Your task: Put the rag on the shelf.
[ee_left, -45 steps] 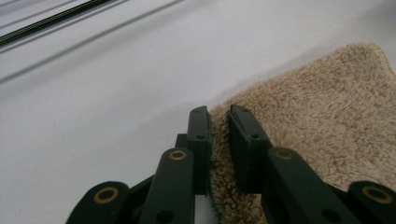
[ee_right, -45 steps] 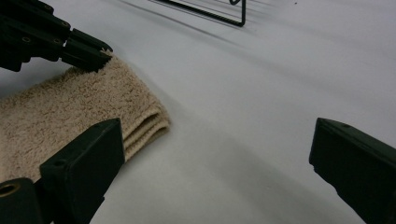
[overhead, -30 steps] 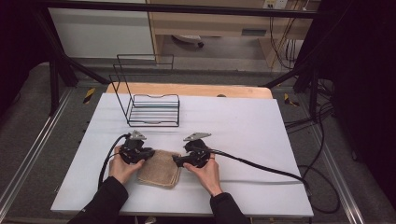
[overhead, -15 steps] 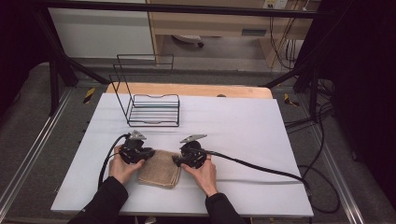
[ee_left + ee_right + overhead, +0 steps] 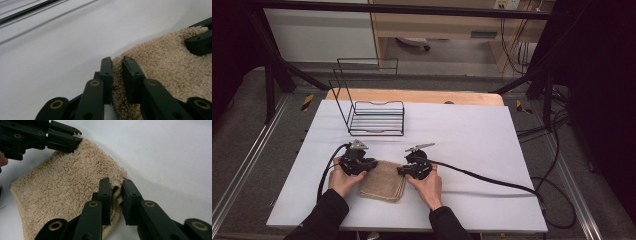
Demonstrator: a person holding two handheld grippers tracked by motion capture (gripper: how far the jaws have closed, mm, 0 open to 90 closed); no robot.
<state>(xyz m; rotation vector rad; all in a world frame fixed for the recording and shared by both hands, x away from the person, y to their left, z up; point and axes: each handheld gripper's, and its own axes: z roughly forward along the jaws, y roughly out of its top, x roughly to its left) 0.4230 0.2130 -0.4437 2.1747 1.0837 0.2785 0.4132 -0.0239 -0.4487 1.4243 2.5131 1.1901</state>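
White and wide, the tabletop [image 5: 472, 150] sits on a grey floor, with dark poles and black cables around it. From the high view, a black wire rack with a tall back frame [image 5: 374, 112] stands near the far left part of the tabletop, and nothing is in it. A tan fluffy folded towel [image 5: 384, 181] lies flat near the front edge, well apart from the rack. Two forearms in dark sleeves come in from the bottom. The left hand [image 5: 343, 181] holds the left tongs [image 5: 371, 164] at the towel's left side. The right hand [image 5: 428, 186] holds the right tongs [image 5: 402, 171] at the towel's right side. Both point inward, toward each other. A thick black cable [image 5: 492, 181] runs off to the right from the right tongs. The tips are too small to make out from up here.

From the left gripper view, the left tongs [image 5: 117, 63] are nearly closed, with a fold of the towel [image 5: 162, 65] pinched between them. The other tongs [image 5: 200, 41] poke in at the right edge, cut off, resting on the towel's far corner.

From the right gripper view, the right tongs [image 5: 115, 185] have just been closing, and now they squeeze the thick folded edge of the towel [image 5: 67, 182]. The other tongs [image 5: 63, 141] grip the far corner at the top left. The towel's lower part is hidden behind the black jaws.
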